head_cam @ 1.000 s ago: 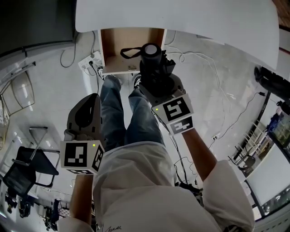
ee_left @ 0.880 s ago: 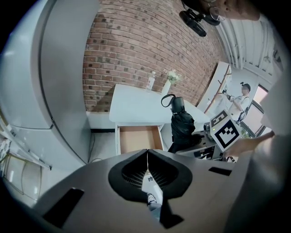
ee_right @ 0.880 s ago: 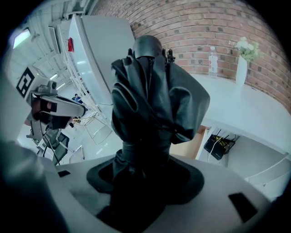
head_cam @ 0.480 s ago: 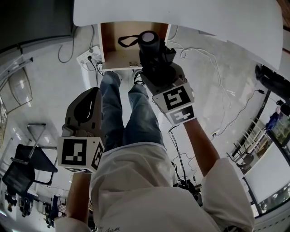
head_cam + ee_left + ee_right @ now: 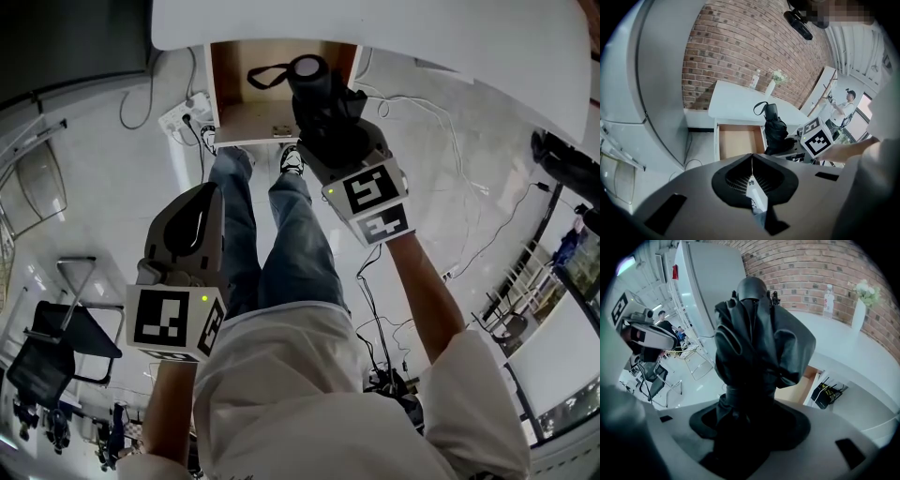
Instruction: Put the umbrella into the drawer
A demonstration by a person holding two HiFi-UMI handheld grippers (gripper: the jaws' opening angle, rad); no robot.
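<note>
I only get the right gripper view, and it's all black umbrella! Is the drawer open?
Observer: Yes. In the head view the drawer is pulled out from under the white table, with its wooden inside showing.
Operator: Where's my umbrella from up there?
Observer: The right gripper holds the umbrella upright at the drawer's right side, not laid inside.
Operator: What's the other gripper doing?
Observer: The left gripper has its jaws together on nothing, well back from the drawer.
</note>
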